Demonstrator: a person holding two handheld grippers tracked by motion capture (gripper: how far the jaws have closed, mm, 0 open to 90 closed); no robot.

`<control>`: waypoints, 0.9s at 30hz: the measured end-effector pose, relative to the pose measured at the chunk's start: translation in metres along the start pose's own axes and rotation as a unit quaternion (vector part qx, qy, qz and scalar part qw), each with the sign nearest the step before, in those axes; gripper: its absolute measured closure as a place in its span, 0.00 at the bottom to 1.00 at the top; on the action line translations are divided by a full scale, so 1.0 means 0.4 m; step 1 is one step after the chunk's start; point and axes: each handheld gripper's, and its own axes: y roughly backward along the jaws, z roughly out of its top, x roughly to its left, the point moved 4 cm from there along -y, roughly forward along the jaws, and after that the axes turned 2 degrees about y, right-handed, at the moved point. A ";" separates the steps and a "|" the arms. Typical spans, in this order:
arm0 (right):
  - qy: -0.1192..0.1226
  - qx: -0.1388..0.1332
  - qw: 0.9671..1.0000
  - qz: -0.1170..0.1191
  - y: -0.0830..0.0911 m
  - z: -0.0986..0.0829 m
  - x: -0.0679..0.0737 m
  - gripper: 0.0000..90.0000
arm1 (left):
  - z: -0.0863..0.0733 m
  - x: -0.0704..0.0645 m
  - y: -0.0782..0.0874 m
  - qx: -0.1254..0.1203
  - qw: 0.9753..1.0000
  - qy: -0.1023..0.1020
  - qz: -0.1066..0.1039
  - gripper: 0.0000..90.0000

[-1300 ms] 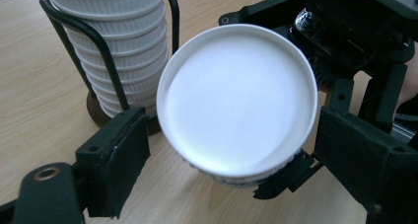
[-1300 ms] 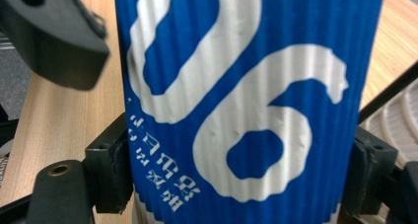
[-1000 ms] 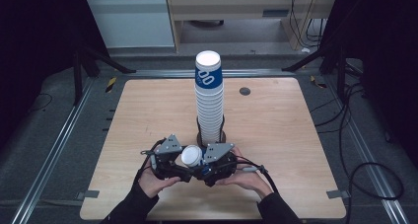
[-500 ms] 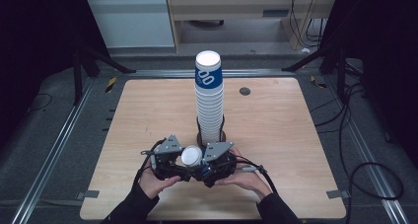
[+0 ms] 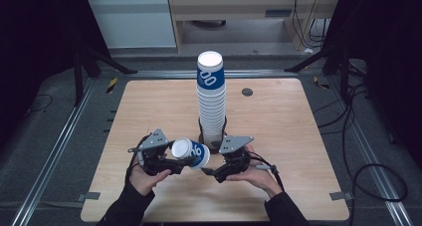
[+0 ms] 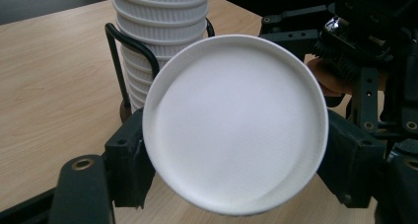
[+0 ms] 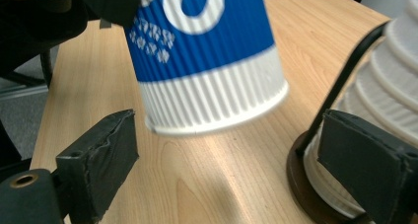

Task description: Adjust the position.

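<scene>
The blue-and-white ribbed paper cup point(image 5: 191, 153) lies on its side in the air over the near middle of the light wooden tabletop point(image 5: 278, 121), its white base facing my left side. My left gripper point(image 5: 169, 164) is clamped on it: in the left gripper view the cup's round white bottom point(image 6: 235, 124) sits squeezed between the two black jaws. My right gripper point(image 5: 213, 172) is just beside the cup's rim end with its jaws spread wide and nothing between them; in the right gripper view the cup point(image 7: 207, 61) hangs above and beyond them, apart from both. Just behind the cup stands the tall stack of white ribbed paper cups point(image 5: 211, 104) in a black wire holder point(image 5: 213, 141) near the tabletop's middle. A small dark round hole point(image 5: 247, 91) sits towards the far right corner.
</scene>
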 end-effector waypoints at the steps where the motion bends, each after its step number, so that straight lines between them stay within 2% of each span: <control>1: 0.000 0.000 1.000 0.000 0.000 0.000 0.000 0.09 | 0.000 0.000 0.000 0.000 1.000 0.000 0.000 0.28; 4: -0.008 -0.003 1.000 -0.003 0.009 -0.009 -0.008 0.09 | 0.000 0.009 0.005 -0.007 1.000 0.005 0.000 0.28; 11: -0.015 -0.008 1.000 0.008 0.010 -0.013 -0.008 0.08 | 0.000 0.007 0.001 -0.019 1.000 0.009 -0.011 0.28; 17: -0.022 -0.024 0.999 0.023 0.010 -0.009 -0.005 0.08 | 0.007 -0.018 -0.006 -0.036 0.999 0.002 -0.039 0.28; 27: -0.014 -0.045 0.998 0.050 -0.004 0.000 0.012 0.08 | 0.006 -0.049 -0.023 -0.034 0.997 -0.010 -0.070 0.28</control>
